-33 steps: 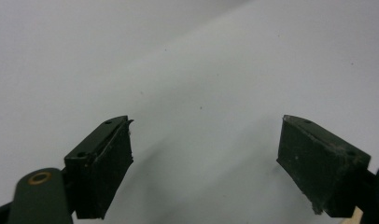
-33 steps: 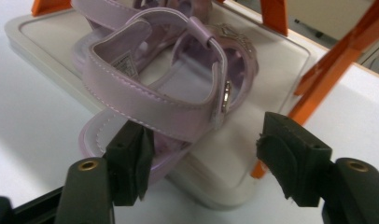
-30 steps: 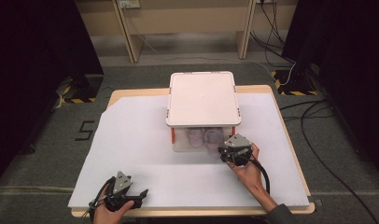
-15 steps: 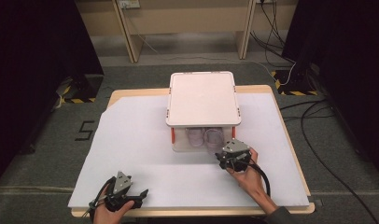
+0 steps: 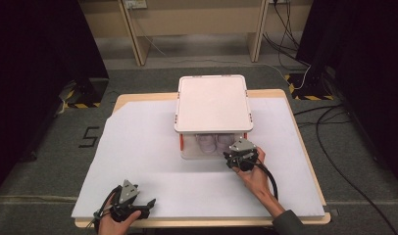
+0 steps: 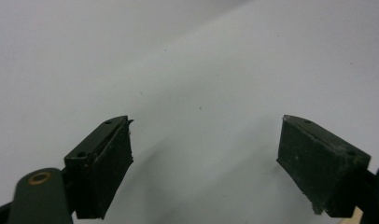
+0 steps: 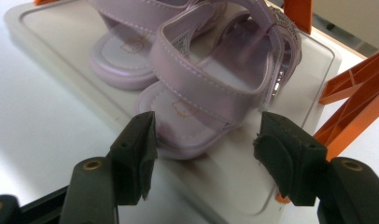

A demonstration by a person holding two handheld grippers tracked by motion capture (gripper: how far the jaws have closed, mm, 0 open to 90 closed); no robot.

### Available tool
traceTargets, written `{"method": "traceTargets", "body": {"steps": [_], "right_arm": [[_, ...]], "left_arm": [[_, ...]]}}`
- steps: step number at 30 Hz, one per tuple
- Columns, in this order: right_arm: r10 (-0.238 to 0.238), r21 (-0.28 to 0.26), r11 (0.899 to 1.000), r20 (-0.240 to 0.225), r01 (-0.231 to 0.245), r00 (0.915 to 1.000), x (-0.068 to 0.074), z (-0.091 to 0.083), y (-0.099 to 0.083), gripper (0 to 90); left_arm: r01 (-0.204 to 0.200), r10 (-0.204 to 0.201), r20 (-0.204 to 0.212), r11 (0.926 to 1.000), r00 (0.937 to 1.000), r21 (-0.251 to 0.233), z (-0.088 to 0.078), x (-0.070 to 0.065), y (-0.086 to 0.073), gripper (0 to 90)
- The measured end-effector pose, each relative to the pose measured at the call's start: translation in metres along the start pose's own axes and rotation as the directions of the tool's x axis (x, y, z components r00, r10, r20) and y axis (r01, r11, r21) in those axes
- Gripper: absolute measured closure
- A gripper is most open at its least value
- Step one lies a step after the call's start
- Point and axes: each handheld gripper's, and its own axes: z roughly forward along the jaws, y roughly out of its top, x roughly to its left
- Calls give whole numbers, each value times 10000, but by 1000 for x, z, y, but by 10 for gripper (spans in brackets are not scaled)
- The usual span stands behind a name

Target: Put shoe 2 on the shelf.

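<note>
A pair of lilac child's sandals (image 5: pixel 209 143) lies in a clear box under a white lid (image 5: pixel 212 103) near the middle of the table. My right gripper (image 5: pixel 241 155) is at the box's front right corner. In the right gripper view it (image 7: pixel 204 144) is open, its jaws standing on either side of the nearer sandal (image 7: pixel 201 93) without pressing on it. The second sandal (image 7: pixel 127 56) lies behind, both on the translucent base (image 7: pixel 234 186). My left gripper (image 5: pixel 131 203) rests near the table's front left edge, open (image 6: pixel 206 149) over the bare white sheet (image 6: pixel 201 60).
Orange clips or struts (image 7: pixel 351 102) stand at the box's corners, close to my right jaw. The white sheet (image 5: pixel 138 142) covers the wooden table. Cables (image 5: pixel 334 117) trail on the floor to the right, and dark curtains flank both sides.
My right gripper has shifted slightly left along the box's front. The left gripper has kept still.
</note>
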Motion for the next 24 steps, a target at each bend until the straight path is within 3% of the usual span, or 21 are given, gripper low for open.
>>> {"method": "traceTargets", "body": {"steps": [4,8,10,17,24], "right_arm": [[263,-66,9996,9,-263,9997,-4,6,1,401],[95,-26,10000,214,-94,9997,-3,4,1,406],[397,-25,9992,35,-397,9992,-3,2,1,387],[717,-220,9971,-748,-735,9946,1,-17,0,342],[1224,-367,9907,-1744,-1307,9770,-1,-46,-17,315]], "left_arm": [[27,-27,-8,10000,10000,2,0,0,0,171],[16,-16,0,10000,10000,14,0,0,0,172],[13,-13,-52,10000,10000,5,-1,0,0,171],[59,-59,13,10000,10000,-65,-1,0,0,171],[20,-20,-42,10000,10000,-15,-1,-1,0,171]]}}
